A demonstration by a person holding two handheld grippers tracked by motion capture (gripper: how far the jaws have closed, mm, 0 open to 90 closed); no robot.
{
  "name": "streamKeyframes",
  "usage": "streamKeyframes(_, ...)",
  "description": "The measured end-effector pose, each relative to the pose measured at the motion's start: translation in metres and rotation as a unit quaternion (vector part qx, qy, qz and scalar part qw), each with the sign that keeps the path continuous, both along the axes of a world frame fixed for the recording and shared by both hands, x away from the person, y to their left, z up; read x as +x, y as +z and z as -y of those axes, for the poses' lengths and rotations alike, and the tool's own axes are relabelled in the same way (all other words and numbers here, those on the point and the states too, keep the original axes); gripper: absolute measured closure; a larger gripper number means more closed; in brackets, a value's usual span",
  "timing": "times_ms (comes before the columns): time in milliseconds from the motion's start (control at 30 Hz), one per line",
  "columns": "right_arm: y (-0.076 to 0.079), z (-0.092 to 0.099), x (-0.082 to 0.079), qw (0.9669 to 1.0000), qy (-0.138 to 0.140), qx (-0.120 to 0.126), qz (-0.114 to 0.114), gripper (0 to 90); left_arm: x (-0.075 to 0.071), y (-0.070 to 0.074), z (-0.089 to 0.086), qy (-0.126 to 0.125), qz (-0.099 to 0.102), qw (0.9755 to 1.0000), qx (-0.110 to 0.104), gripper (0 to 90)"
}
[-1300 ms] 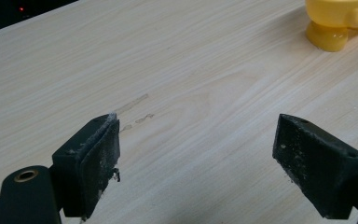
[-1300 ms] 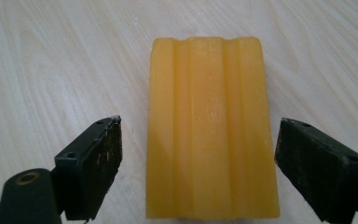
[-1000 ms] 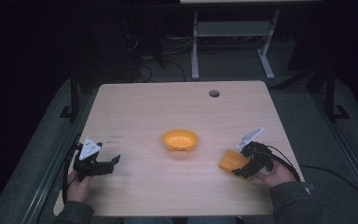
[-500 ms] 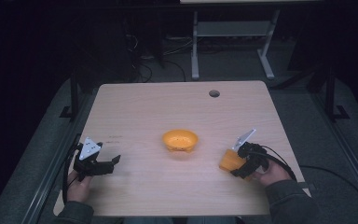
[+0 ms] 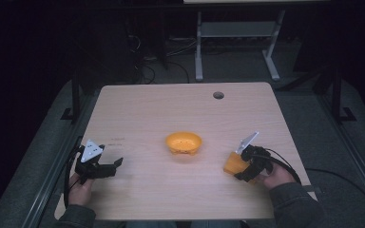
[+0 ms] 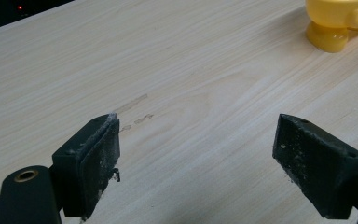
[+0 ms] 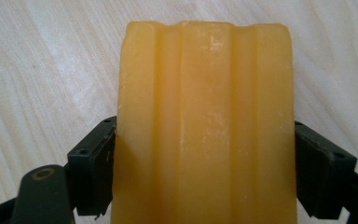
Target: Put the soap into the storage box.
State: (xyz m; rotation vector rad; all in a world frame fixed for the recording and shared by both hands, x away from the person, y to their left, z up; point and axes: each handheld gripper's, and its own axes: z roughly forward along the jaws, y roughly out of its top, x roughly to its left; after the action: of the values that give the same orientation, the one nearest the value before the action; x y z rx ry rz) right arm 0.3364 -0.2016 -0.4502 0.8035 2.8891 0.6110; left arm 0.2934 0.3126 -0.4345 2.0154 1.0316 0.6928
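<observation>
Near the right edge of the table (image 5: 138, 109), toward the person's side, an orange ridged block (image 5: 233, 164) sits clamped in the right gripper (image 5: 245, 169). In the right gripper view the block (image 7: 205, 126) rises between the two black jaws, which press against its left and right sides; its face carries lengthwise ridges and its far end shows a slightly uneven edge. Pale wood grain lies behind it, but whether the block rests on the wood or hangs just above it cannot be told. The person's right hand (image 5: 278, 175) grips the tool from the near right, and a black cable loops away from it toward the table's right edge.

To the left of the block, around the middle of the table, stands an orange bowl (image 5: 184, 142), well apart from both grippers. In the left gripper view its base and lower wall (image 6: 338, 23) appear at the far right.

Near the left edge, the left gripper (image 5: 110, 166) is held by the left hand (image 5: 80, 186) with its jaws spread wide and nothing between them (image 6: 198, 158), only bare wood with a few faint marks. At the far side of the table is a round cable hole (image 5: 218, 95).
</observation>
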Motion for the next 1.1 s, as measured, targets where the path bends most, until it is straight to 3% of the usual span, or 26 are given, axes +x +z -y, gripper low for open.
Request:
streamKeyframes(400, 0.003, 0.000, 0.000, 0.9999, 0.014, 0.001, -0.001, 20.3, 0.000, 0.000, 0.000, 0.002, 0.000, 1.0000, -0.001, 14.1)
streamKeyframes(500, 0.010, -0.001, 0.002, 0.9997, 0.017, 0.017, 0.006, 20.3, 0.000, 0.000, 0.000, 0.003, 0.001, 1.0000, -0.001, 14.1)
streamKeyframes(633, 0.016, -0.006, 0.004, 0.9996, 0.023, 0.012, 0.011, 20.4, 0.000, 0.000, 0.000, 0.003, 0.002, 1.0000, -0.002, 14.1)
streamKeyframes(1100, 0.030, -0.014, 0.015, 0.9987, 0.036, 0.030, 0.018, 20.4, 0.000, 0.001, -0.001, 0.005, 0.001, 1.0000, -0.001, 14.1)
